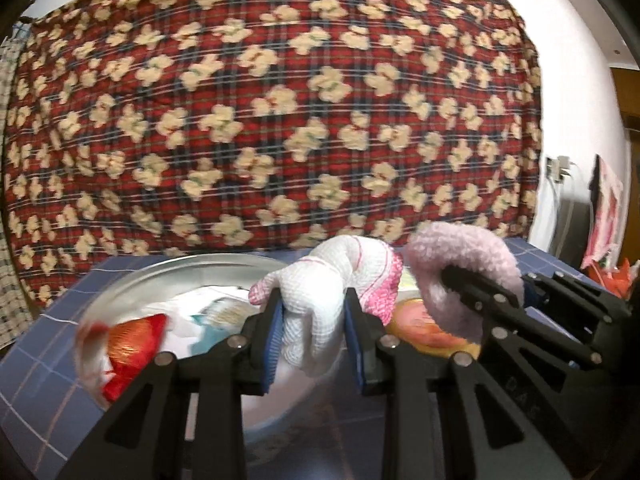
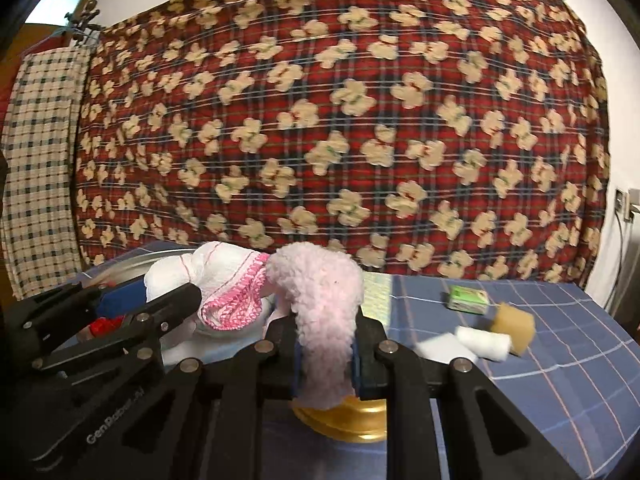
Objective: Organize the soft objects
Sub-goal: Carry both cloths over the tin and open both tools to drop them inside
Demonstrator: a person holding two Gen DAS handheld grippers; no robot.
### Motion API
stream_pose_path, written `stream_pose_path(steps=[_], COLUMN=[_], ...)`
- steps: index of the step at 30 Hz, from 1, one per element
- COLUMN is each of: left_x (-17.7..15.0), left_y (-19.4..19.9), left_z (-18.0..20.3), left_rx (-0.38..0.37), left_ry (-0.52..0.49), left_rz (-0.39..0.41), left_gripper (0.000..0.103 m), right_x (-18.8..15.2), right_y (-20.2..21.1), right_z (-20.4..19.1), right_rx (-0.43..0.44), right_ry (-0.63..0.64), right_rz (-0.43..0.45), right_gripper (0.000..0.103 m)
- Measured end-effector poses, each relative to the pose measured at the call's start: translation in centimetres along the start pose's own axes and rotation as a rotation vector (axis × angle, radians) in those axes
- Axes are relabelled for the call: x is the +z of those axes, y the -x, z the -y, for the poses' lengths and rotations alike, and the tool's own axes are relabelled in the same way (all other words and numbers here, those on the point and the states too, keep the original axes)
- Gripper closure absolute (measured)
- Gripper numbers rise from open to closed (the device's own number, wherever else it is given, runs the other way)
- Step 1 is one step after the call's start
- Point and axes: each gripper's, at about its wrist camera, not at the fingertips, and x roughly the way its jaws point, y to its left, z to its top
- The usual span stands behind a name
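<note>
My left gripper (image 1: 314,330) is shut on a white cloth with a pink knitted edge (image 1: 328,280) and holds it above a large metal bowl (image 1: 168,276). My right gripper (image 2: 325,354) is shut on a fluffy pale pink cloth (image 2: 320,296) and holds it above a gold-coloured dish (image 2: 344,420). The two grippers are side by side and the cloths nearly touch. In the left wrist view the pink fluffy cloth (image 1: 460,264) and the right gripper (image 1: 472,284) are at the right. In the right wrist view the white cloth (image 2: 224,280) is at the left.
The metal bowl holds a red and orange wrapper (image 1: 128,352) and white items. On the blue checked tablecloth (image 2: 560,380) to the right lie a green box (image 2: 468,298), a white roll (image 2: 484,342) and a tan sponge (image 2: 516,330). A red patterned blanket (image 2: 340,120) hangs behind.
</note>
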Motion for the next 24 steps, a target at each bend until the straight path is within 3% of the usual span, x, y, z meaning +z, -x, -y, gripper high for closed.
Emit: stream_pose_path(steps=[14,24], left_x=[1.1,1.0], left_y=[-0.7,-2.5], left_z=[-7.6,-10.7], left_rx=[0.169,0.244], left_ry=[0.084,0.125], left_rz=[-0.020,-0.061], left_gripper=[0.076,0.076], right_x=[2.2,2.8], right_y=[-3.3,-6.0], right_z=[-5.2,-7.3], right_rx=[0.086,0.109], right_ry=[-0.009,-0.031], right_rz=[-0.005,-0.029], right_gripper=[0.083,0.083])
